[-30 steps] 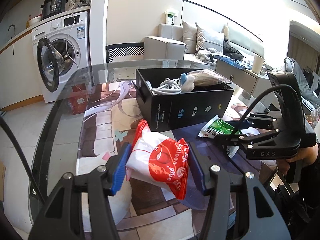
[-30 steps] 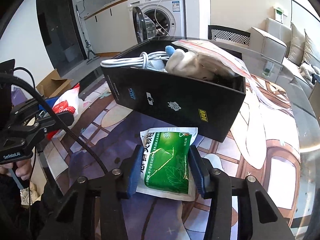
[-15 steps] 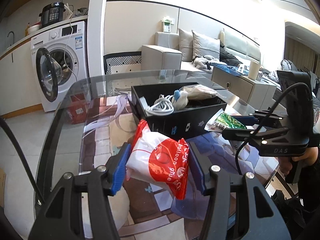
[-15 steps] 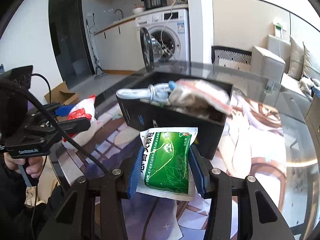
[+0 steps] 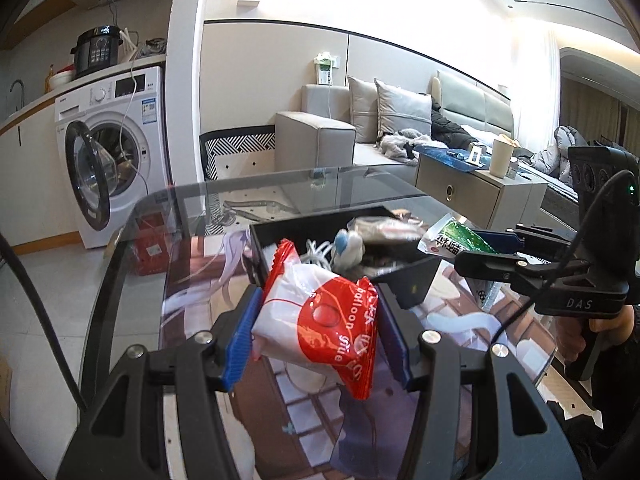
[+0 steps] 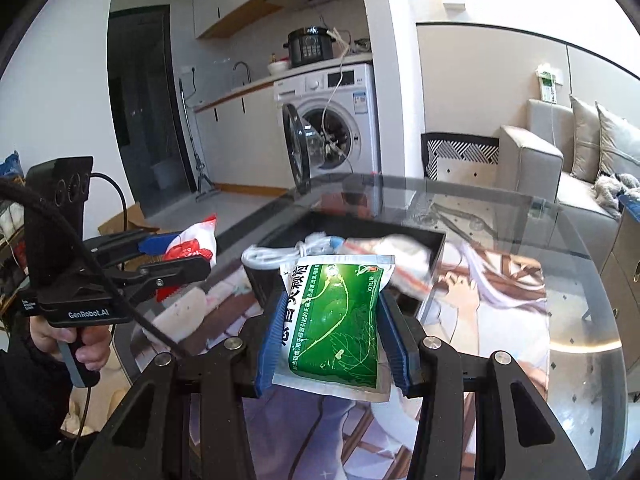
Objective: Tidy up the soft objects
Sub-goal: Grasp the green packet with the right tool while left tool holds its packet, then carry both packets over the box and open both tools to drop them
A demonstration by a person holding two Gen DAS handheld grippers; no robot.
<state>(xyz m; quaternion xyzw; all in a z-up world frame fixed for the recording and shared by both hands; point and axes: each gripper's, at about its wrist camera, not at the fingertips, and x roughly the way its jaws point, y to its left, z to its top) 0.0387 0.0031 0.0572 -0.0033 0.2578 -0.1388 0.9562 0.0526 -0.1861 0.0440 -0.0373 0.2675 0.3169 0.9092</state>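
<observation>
My left gripper (image 5: 316,332) is shut on a red and white plastic packet (image 5: 320,316) and holds it in the air above the table. My right gripper (image 6: 334,334) is shut on a green and white packet (image 6: 336,320), also lifted. A black open box (image 5: 408,276) stands on the glass table just beyond both packets; it holds a white cable (image 6: 272,254), a small plush and a bagged item. In the left wrist view the right gripper (image 5: 480,246) holds the green packet (image 5: 456,240) at the box's right edge. In the right wrist view the left gripper (image 6: 176,252) holds the red packet (image 6: 192,246) left of the box.
The round glass table (image 6: 580,320) has a printed mat (image 6: 500,288) under the box. A washing machine (image 5: 116,152) with its door open stands beyond the table's far left. A sofa (image 5: 360,136) and a low cabinet (image 5: 472,196) lie behind.
Both grippers have risen with their packets from table level to above the box's rim. The box now appears lower and further away in both views.
</observation>
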